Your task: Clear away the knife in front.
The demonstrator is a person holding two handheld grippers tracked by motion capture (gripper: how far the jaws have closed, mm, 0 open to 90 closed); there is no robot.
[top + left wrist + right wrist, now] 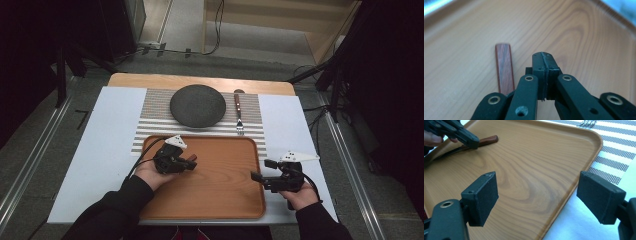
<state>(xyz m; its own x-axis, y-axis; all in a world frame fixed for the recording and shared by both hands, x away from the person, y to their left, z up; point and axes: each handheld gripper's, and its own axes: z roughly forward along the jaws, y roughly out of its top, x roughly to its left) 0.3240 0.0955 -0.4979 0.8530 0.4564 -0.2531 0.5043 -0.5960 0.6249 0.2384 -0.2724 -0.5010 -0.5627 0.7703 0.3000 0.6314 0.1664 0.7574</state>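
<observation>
High view: a wooden handle (192,159) can be seen on the left part of the tray (225,200), right at the left gripper (190,164).

Left gripper view: the jaws are pressed together on nothing, and the handle is left lying just beside them.

Right gripper view: the right gripper (536,192) is held spread wide over the tray edge.

The handle is probably light, stiff and a bit slick, so it's best pinched across its narrow sides.

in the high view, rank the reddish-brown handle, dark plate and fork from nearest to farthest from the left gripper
1. Reddish-brown handle, right beside the left gripper, on the wooden tray.
2. Dark plate, beyond the tray, on the striped mat.
3. Fork, right of the plate.
</observation>
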